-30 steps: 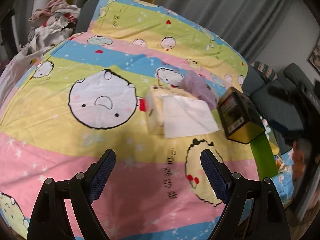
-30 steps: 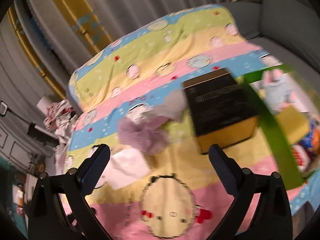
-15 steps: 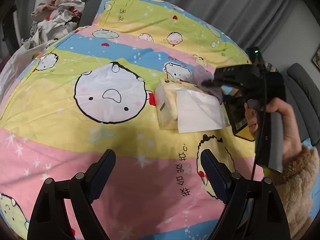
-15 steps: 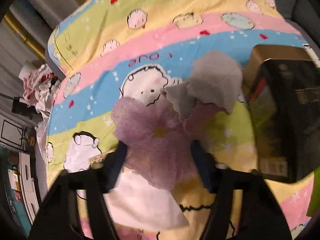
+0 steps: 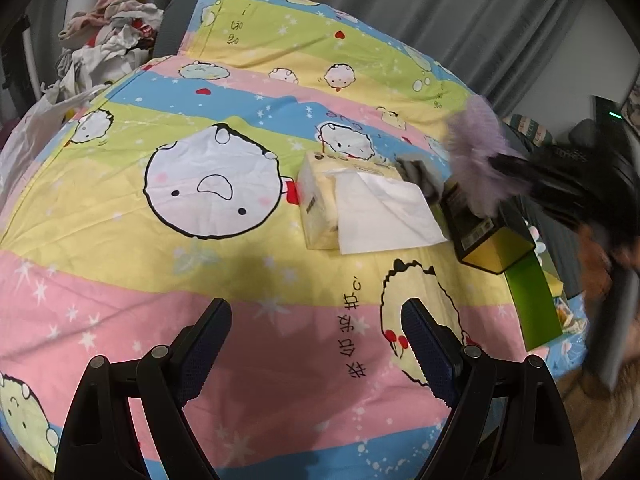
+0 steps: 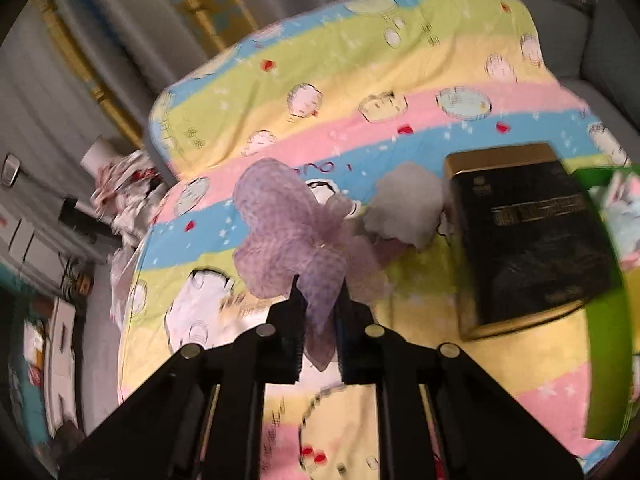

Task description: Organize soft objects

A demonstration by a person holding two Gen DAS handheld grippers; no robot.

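Note:
A purple gauzy fabric piece hangs lifted above the striped cartoon bedsheet, pinched in my right gripper, whose jaws are closing tight on the cloth. The same purple fabric shows blurred at the right of the left wrist view, held by the right gripper. A grey cloth lies on the sheet beside a black and gold box. My left gripper hovers open over the pink stripe with nothing between its fingers. A tissue pack with a white sheet pulled out lies ahead of it.
A green-edged bin with toys stands at the bed's right side. A pile of clothes sits beyond the far left corner. Grey curtains hang behind the bed. A person's hand holds the right gripper.
The right gripper came in over the purple fabric, shut on it and lifted it off the sheet, away from the grey cloth. The left gripper stayed open and still.

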